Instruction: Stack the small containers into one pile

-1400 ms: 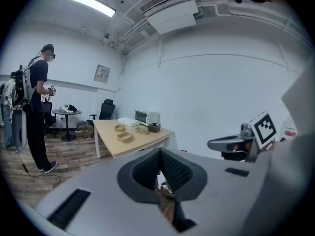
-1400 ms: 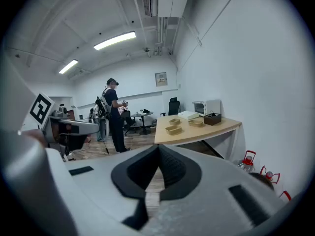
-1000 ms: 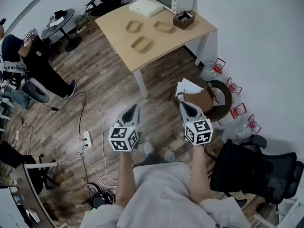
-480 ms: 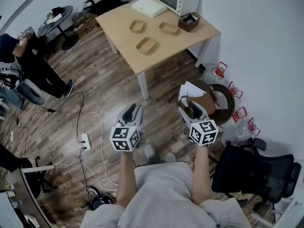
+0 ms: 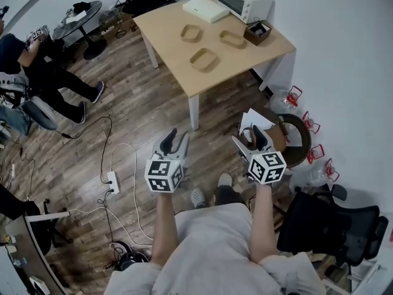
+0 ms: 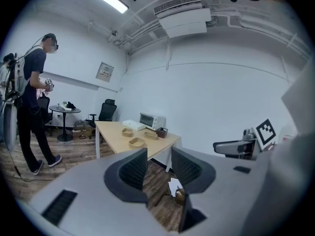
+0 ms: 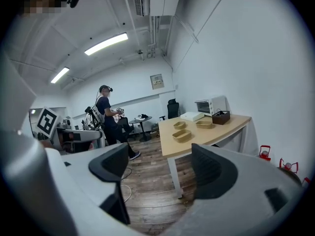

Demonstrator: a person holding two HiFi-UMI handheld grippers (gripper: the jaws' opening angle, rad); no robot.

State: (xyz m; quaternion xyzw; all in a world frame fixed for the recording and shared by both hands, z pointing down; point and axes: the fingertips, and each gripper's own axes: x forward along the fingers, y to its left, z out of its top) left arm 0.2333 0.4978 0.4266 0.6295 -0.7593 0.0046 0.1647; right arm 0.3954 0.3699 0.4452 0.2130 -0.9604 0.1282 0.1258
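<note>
Both pairs of jaws, pressed together a second ago, are opening now, and the desk [image 5: 245,57] sits a little further right in your head view than it did. Your left gripper [image 5: 176,139] and right gripper [image 5: 249,137] hang over the wooden floor [image 5: 135,121], well apart from the desk, with nothing between either pair of jaws. Three small containers lie unstacked and apart on the desk. The near container [image 5: 205,59] is mid-desk toward your corner. The far container [image 5: 191,33] lies near the white box [image 5: 206,8]. The third container [image 5: 233,39] is just beside the dark box [image 5: 258,32]. Behind them, the toaster oven [image 5: 242,0] stands at the far edge.
</note>
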